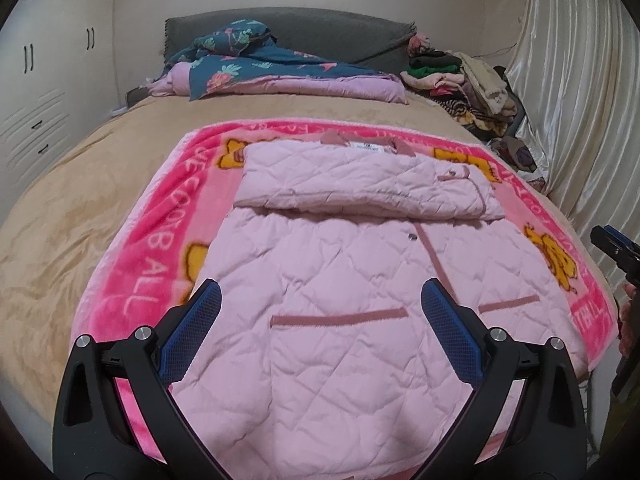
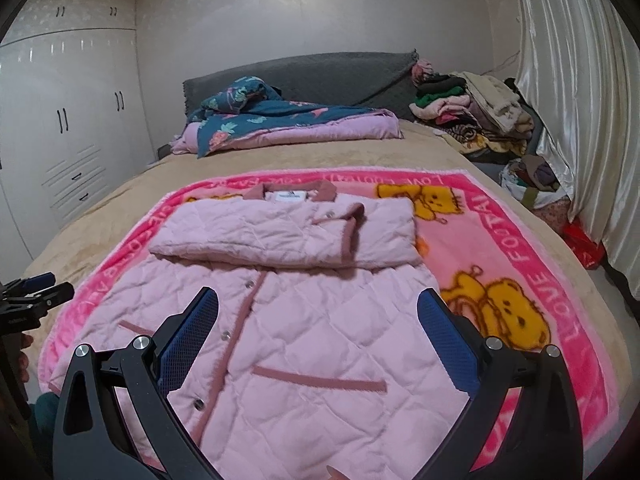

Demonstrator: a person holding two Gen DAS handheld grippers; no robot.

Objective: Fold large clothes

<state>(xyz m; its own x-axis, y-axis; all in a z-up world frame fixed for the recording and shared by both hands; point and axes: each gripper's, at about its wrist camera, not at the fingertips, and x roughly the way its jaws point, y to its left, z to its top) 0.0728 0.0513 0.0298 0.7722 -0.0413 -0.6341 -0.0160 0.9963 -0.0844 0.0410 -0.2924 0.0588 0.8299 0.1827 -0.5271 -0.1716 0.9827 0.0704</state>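
Note:
A light pink quilted jacket (image 1: 340, 280) lies flat, front up, on a bright pink bear blanket (image 1: 160, 240) on the bed. Both sleeves (image 1: 360, 188) are folded across the chest below the collar. It also shows in the right wrist view (image 2: 300, 340), with sleeves (image 2: 288, 240) folded. My left gripper (image 1: 320, 312) is open and empty above the jacket's lower left part. My right gripper (image 2: 318, 316) is open and empty above the lower right part. Each gripper shows at the edge of the other's view: the right one (image 1: 616, 246), the left one (image 2: 38, 288).
The bed has a tan cover (image 1: 80, 184). A folded teal floral quilt (image 1: 256, 64) lies by the grey headboard (image 1: 320, 32). A pile of clothes (image 1: 464, 80) sits at the far right corner. White wardrobes (image 2: 60, 128) stand left, a curtain (image 2: 580, 100) right.

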